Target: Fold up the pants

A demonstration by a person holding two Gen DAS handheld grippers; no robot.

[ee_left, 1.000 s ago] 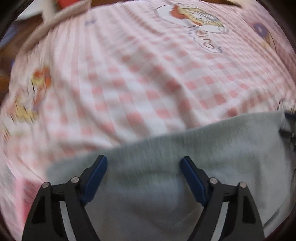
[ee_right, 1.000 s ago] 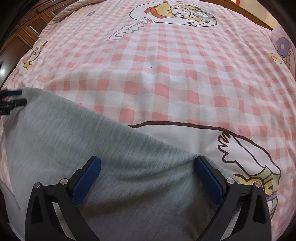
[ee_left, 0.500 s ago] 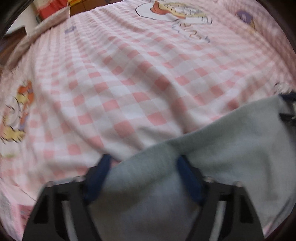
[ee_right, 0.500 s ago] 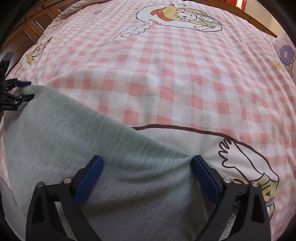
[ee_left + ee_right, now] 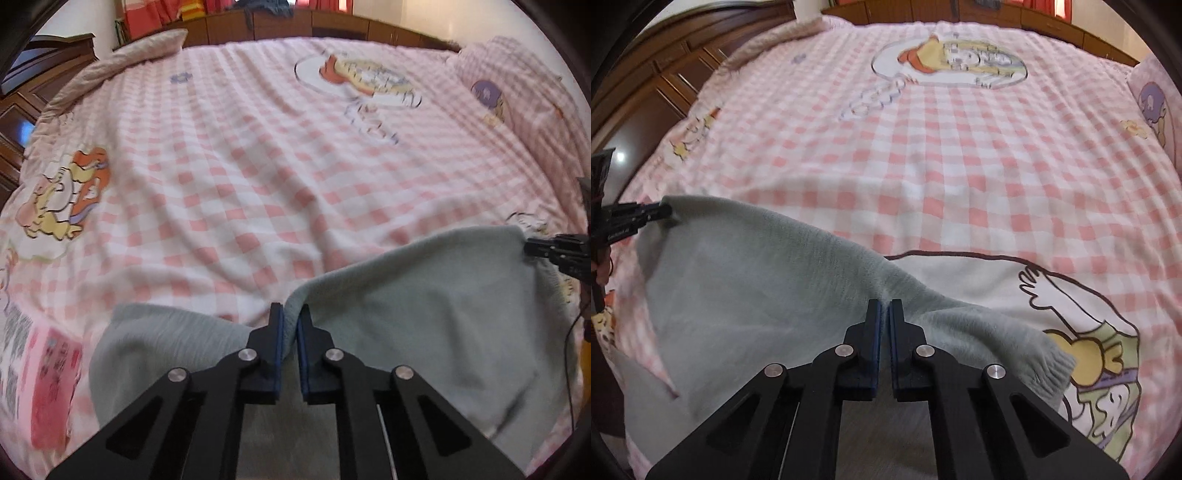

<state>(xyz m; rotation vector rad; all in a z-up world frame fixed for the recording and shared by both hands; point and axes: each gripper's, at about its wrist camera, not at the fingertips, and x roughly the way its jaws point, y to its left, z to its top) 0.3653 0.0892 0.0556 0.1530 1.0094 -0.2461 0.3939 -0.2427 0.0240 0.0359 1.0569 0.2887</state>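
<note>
The grey-green pants [image 5: 424, 302] hang stretched between both grippers above the near end of the bed. My left gripper [image 5: 290, 314] is shut on the top edge of the fabric, pinched between its blue pads. My right gripper [image 5: 882, 310] is likewise shut on the pants [image 5: 757, 280] edge, with a ribbed cuff [image 5: 1049, 365] drooping to its right. In the left wrist view the right gripper [image 5: 532, 246] shows at the far right, clamping the other corner. The left gripper [image 5: 663, 213] appears at the far left of the right wrist view. The lower pants are hidden below the fingers.
A pink-and-white checked bedspread [image 5: 258, 166] with cartoon prints covers the wide bed ahead. A pillow [image 5: 517, 85] lies at the far right, a rolled blanket [image 5: 122, 62] at the far left. Wooden cabinets [image 5: 657, 85] line the left side and a wooden headboard [image 5: 295, 22] the back.
Both grippers went from wide open over the pants to shut on the fabric's edge. They then lifted, raising the pants off the bed so more of the bedspread shows.
</note>
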